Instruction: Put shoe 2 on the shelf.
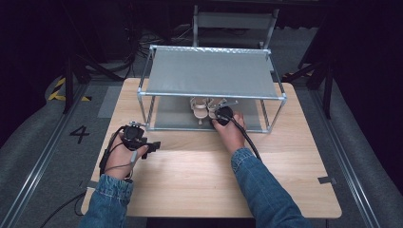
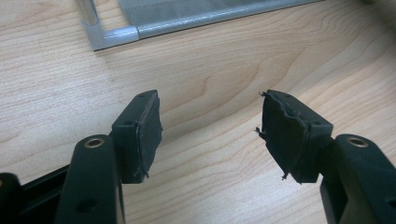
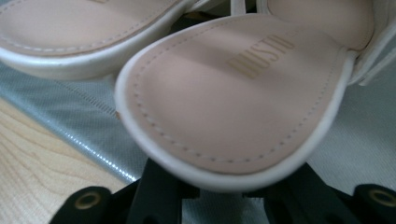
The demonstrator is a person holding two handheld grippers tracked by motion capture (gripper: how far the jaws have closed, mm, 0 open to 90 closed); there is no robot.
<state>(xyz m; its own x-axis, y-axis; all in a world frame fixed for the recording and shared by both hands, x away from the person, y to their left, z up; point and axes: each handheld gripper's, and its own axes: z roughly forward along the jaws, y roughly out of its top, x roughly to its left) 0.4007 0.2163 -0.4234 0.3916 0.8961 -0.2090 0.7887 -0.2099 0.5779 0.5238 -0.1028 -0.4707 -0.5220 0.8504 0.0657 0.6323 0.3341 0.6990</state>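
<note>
Sandals come first: a pair of cream-white strappy sandals with beige insoles (image 1: 203, 107) sits on the lower grey fabric shelf of the two-tier metal-framed shoe rack (image 1: 211, 71), which stands at the far side of your light wooden table (image 1: 199, 175). In the high view your right hand-held gripper (image 1: 222, 113) reaches in under the top shelf and meets the right-hand sandal of the pair at its near end. The right gripper view shows that sandal's rounded heel end (image 3: 233, 102) lying across the top of the black jaws, with a gold brand stamp printed on the insole; the second sandal (image 3: 79, 32) lies just beside it, touching or nearly so. The insole hides the jaw tips, so you cannot tell from these views whether they are clamped on the sole or merely under it. Below the sandal you can see the grey shelf fabric and its silver front rail, with table wood beyond.

Your left hand-held gripper (image 1: 145, 146) is held low over the table, in front of the rack's near left corner and well apart from the sandals. In the left gripper view its jaws stand wide apart with nothing between them, only bare wood grain below; the rubber on the right pad (image 2: 287, 135) is ragged along its edge. The rack's corner joint (image 2: 114, 37) shows at the top of that view.
</note>
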